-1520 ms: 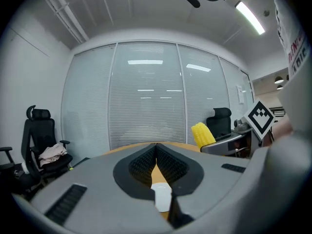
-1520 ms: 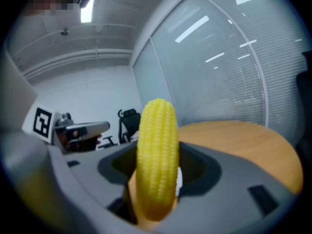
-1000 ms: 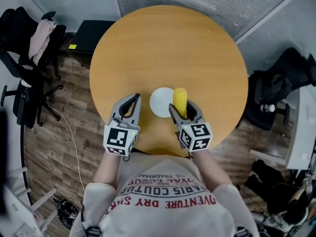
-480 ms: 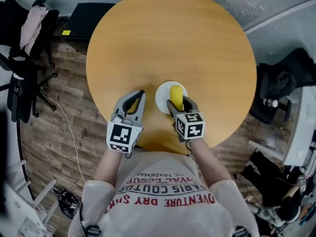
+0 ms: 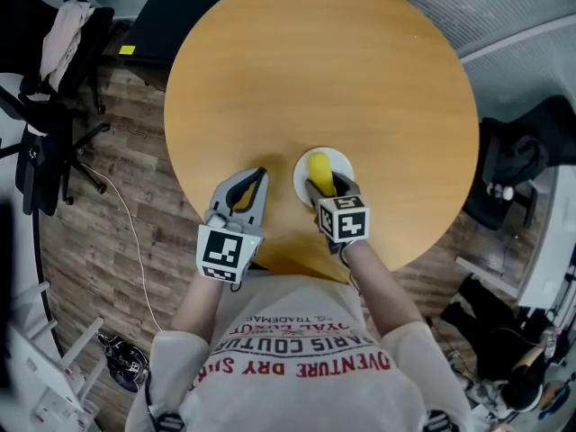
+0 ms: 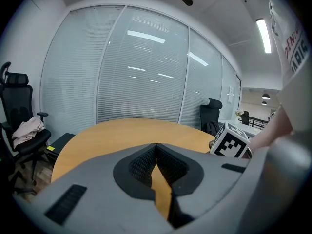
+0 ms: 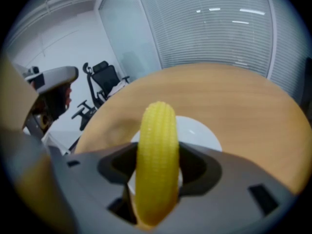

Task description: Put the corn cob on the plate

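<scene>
The corn cob is clamped in the right gripper over the white plate, close to the round table's near edge. Its long axis is laid along the jaws, with the tip pointed at the far edge. The left gripper is held beside the plate, its jaws pressed together on nothing.

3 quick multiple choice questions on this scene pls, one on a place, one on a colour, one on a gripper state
1. Where is the corn cob?
A. in a bowl
B. between the right gripper's jaws, over the plate
C. in a basket
2. What colour is the plate?
A. white
B. blue
C. black
3. How is the left gripper?
A. wide open
B. shut on the corn cob
C. shut, empty

1 B: the right gripper view shows its jaws clamping the corn cob, plate behind.
2 A: white in both views.
3 C: its jaw tips meet on nothing.
</scene>
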A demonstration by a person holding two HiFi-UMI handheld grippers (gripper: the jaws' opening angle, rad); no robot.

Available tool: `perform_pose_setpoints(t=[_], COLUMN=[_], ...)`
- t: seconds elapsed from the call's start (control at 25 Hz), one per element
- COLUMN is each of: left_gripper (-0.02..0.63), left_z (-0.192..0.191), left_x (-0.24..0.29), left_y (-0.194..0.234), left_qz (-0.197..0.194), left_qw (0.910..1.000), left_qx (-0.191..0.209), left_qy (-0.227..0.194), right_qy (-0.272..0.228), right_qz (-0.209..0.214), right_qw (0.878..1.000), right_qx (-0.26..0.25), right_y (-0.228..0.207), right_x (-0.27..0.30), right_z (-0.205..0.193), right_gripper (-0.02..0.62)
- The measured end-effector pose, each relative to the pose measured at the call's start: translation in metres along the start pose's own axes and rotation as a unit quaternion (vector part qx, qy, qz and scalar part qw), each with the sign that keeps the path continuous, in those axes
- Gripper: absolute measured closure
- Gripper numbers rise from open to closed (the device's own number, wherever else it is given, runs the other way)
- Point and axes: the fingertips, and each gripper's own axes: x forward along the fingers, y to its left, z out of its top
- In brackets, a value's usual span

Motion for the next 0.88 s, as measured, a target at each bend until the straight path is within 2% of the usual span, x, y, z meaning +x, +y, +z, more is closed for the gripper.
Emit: perform_pose_setpoints(t=[0.28, 0.52, 0.72, 0.88], left_gripper=[0.571, 0.571, 0.571, 0.571], left_z=[-0.011, -0.02, -0.017, -0.011], left_x=[0.0, -0.002, -0.008, -0.01], left_y=[-0.002, -0.002, -0.004, -0.009], left_qz=[-0.007, -0.008, -0.013, -0.015], left_qw=[0.9998, 0.9994, 0.9994, 0.9993], left_qx=[0.004, 0.005, 0.013, 0.025], left_qy=[0.02, 0.032, 0.029, 0.024], right_qy=[-0.008, -0.055, -0.088, -0.107], right_qz=[-0.031, -0.041, -0.054, -0.056], right_qw=[0.999, 0.997, 0.994, 0.993], right_qx=[0.029, 0.042, 0.04, 0.016], right_y=[-0.011, -0.009, -0.005, 0.001], right_x=[0.004, -0.005, -0.024, -0.044], right_z=[-0.001, 0.012, 0.021, 0.027], right_gripper=[0.331, 0.331, 0.331, 0.348])
